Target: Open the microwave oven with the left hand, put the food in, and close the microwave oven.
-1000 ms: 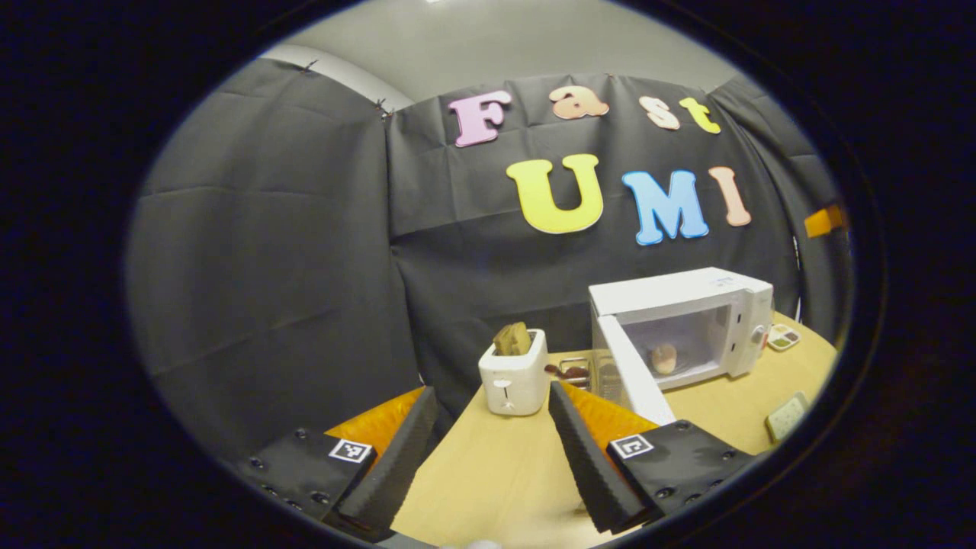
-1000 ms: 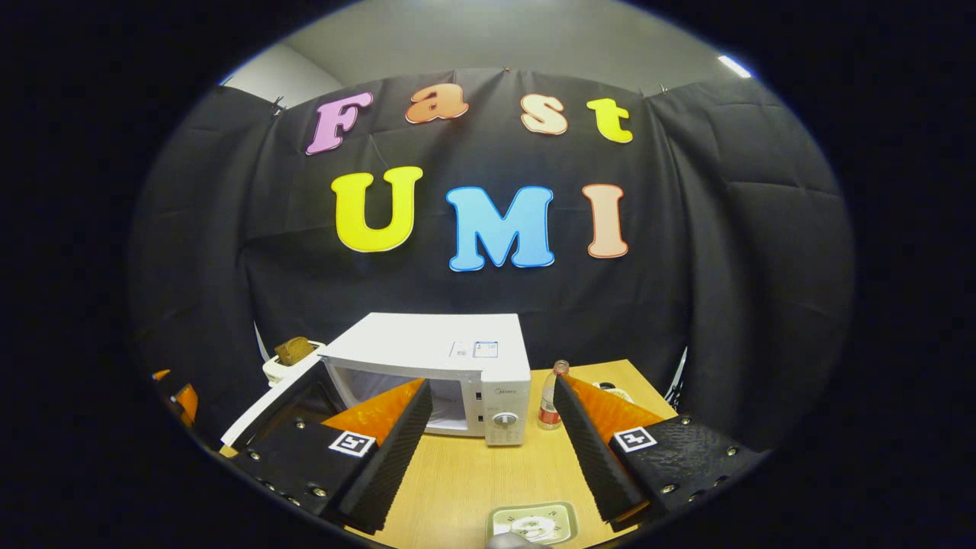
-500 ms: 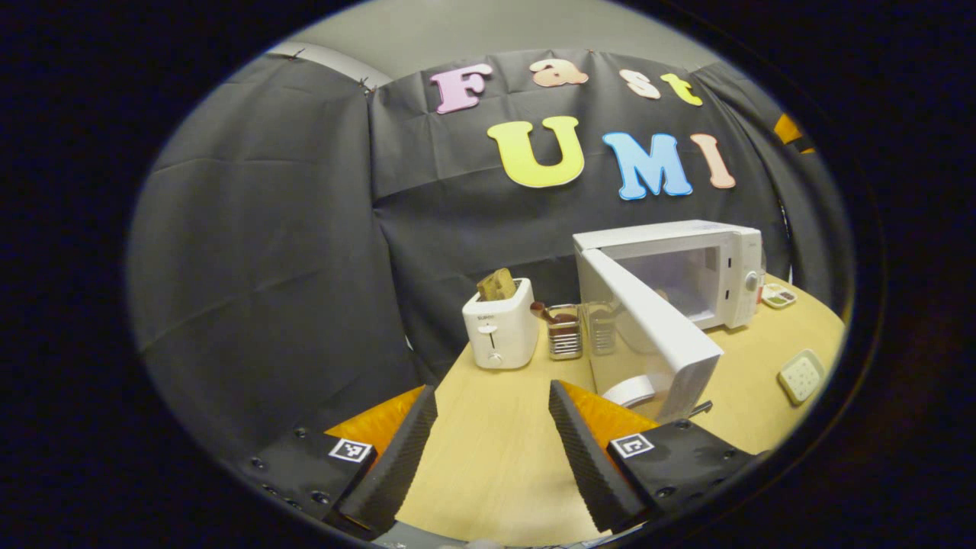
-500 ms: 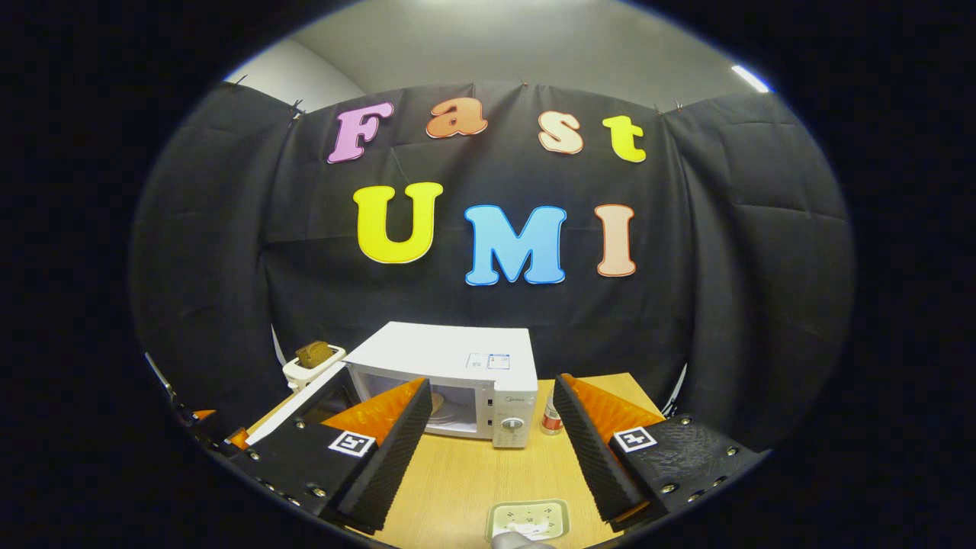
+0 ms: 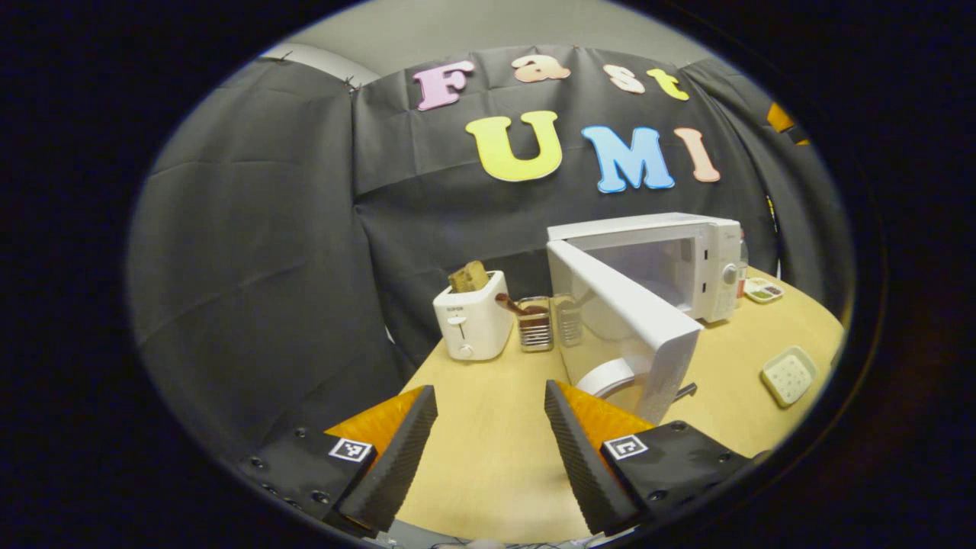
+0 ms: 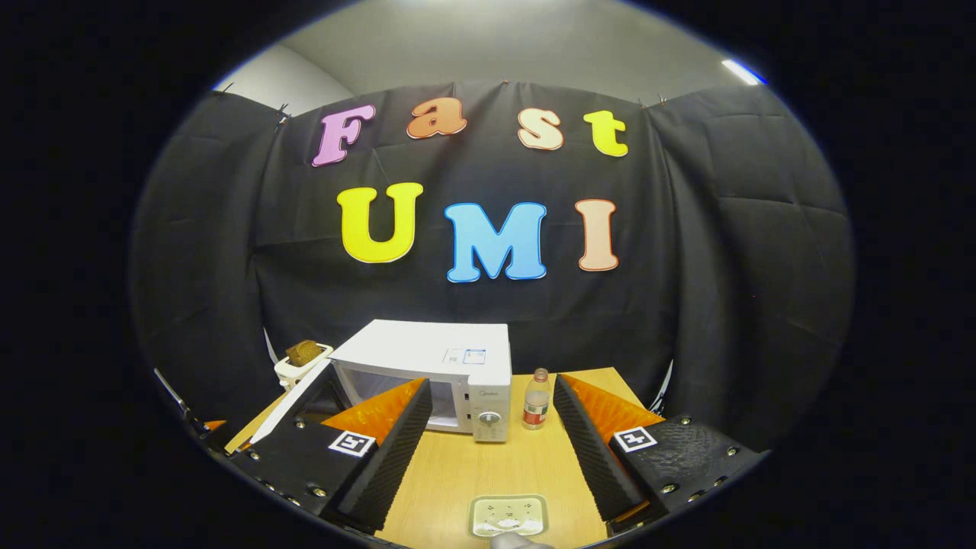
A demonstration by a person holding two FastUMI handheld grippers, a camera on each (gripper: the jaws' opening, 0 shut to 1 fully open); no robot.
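The microwave oven (image 5: 671, 263) stands at the back of the counter (image 5: 488, 450) with its door (image 5: 625, 320) swung out toward the camera in the left gripper view; the food cannot be made out inside the cavity from here. That view also takes in what sits left of the microwave oven: a white toaster (image 5: 471, 324) with a slice of bread (image 5: 468, 277) standing in its slot, and two glass jars (image 5: 535, 324) between toaster and door (contents too small to tell). In the right gripper view the microwave oven (image 6: 435, 366) is seen from the front, with a small bottle (image 6: 536, 399) just right of its dial panel and a pale square dish (image 6: 508, 516) on the counter in front of it. The left gripper (image 5: 484, 446) hangs over bare counter, jaws wide apart and holding nothing. The right gripper (image 6: 492, 450) likewise has its jaws spread wide, empty, touching nothing.
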